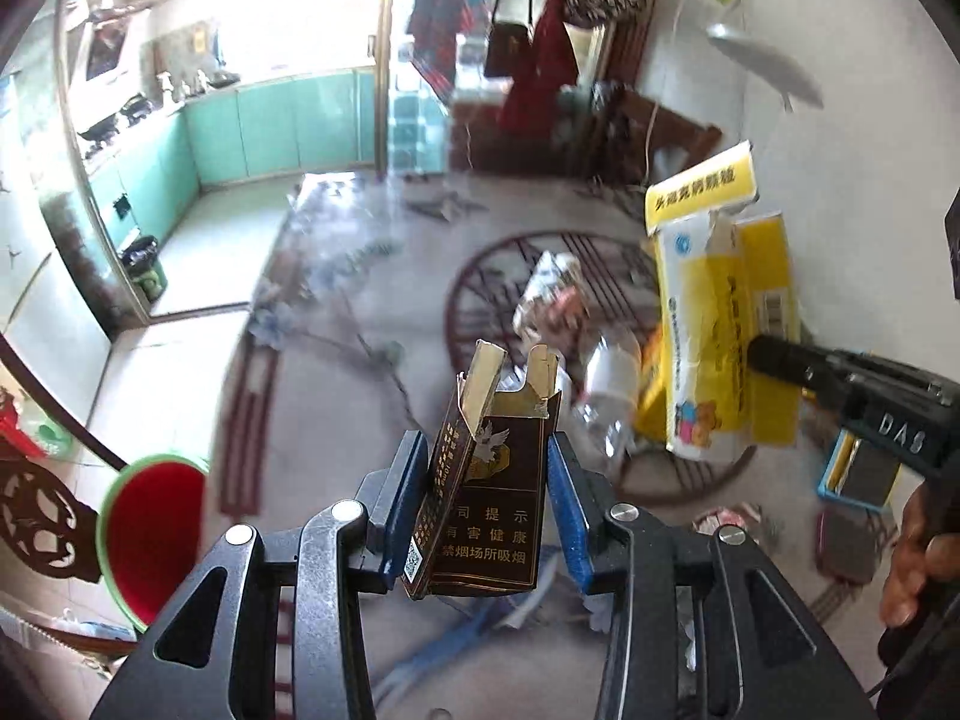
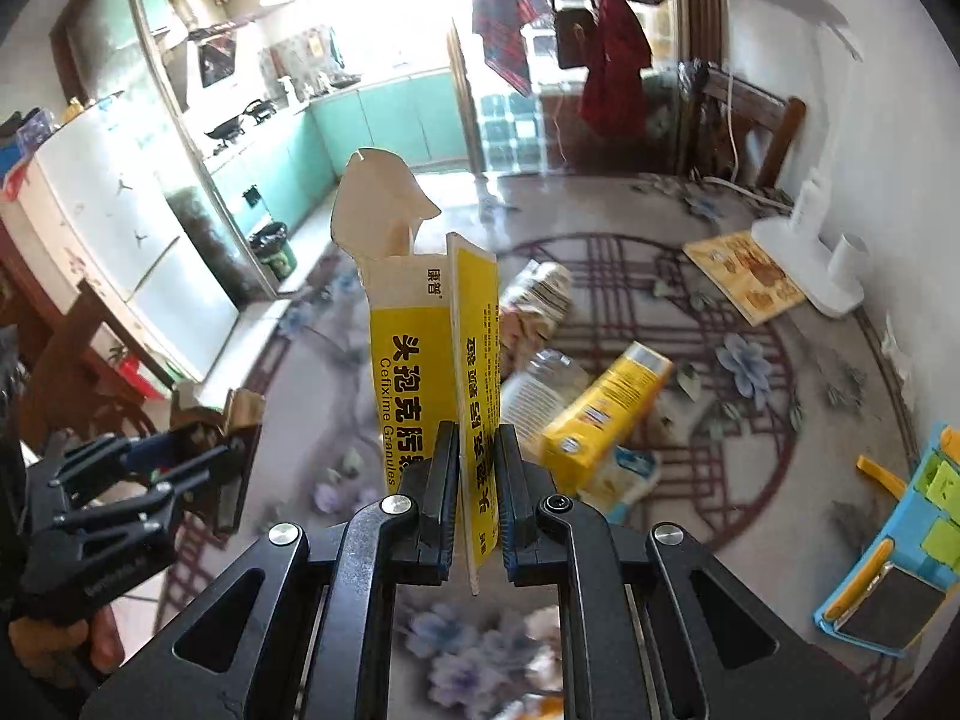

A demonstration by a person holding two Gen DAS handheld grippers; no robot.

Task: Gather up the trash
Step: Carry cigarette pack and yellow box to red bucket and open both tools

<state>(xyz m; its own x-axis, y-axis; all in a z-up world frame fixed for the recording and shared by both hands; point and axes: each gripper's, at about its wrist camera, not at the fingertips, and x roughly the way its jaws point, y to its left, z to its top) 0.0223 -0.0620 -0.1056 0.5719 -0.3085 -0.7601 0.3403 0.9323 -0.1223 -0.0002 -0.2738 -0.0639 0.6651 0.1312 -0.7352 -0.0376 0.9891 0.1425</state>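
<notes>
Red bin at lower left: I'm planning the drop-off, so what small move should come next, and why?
Probably swing the left gripper left toward the red bin: it is already shut on the cigarette pack, and the right gripper likewise holds its yellow medicine box.

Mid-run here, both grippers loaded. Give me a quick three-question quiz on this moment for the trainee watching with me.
1. True or false: the left gripper is shut on a dark brown cigarette pack.
2. What does the right gripper hold? A) a plastic bottle B) a yellow medicine box C) a book
3. Fill in: the red bin with the green rim shows in the ___ wrist view.

Key
1. True; its torn lid stands open.
2. B; a plastic bottle and another yellow box lie on the patterned table.
3. Left.
</notes>
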